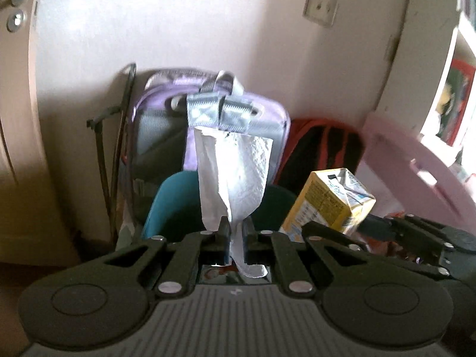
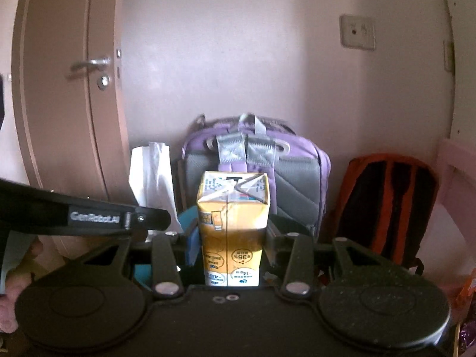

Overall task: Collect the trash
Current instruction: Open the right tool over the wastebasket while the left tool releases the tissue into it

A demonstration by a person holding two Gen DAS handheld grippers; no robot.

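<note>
Your left gripper (image 1: 236, 232) is pinched tight on a white paper napkin (image 1: 235, 172) that stands up above a teal bin (image 1: 175, 199). Your right gripper (image 2: 232, 238) clamps a yellow drink carton (image 2: 233, 223) upright, in front of a purple backpack (image 2: 297, 172).

embossed paper towel (image 1: 238, 175), glossy carton (image 2: 233, 232)

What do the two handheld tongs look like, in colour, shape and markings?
Both are matte black. The left tongs have two round discs, linkage bars with silver rivets and a ribbed grey body. The right tongs have the same discs and bars, with blue pads. In the right wrist view, the left tongs' side reads "GenRobot.AI" in white.
</note>
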